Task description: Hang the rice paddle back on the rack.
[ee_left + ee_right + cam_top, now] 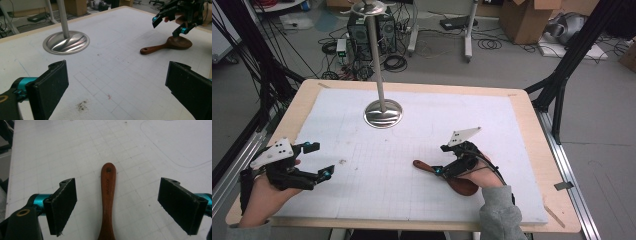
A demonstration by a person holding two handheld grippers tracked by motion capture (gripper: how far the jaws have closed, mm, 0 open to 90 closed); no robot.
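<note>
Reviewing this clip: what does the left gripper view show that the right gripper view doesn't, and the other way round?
Left gripper view alone: the metal stand base, the spoon bowl, and the right tongs open above it, apart from it. Right gripper view alone: the hanging hole in the handle's end. Both: the wooden spoon lying on the white gridded mat, each view's own jaws standing wide.

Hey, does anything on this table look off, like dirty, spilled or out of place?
Mostly tidy. A small dark smudge and a reddish speck mark the white mat. The wooden spoon lies flat on the mat, apparently undamaged.
</note>
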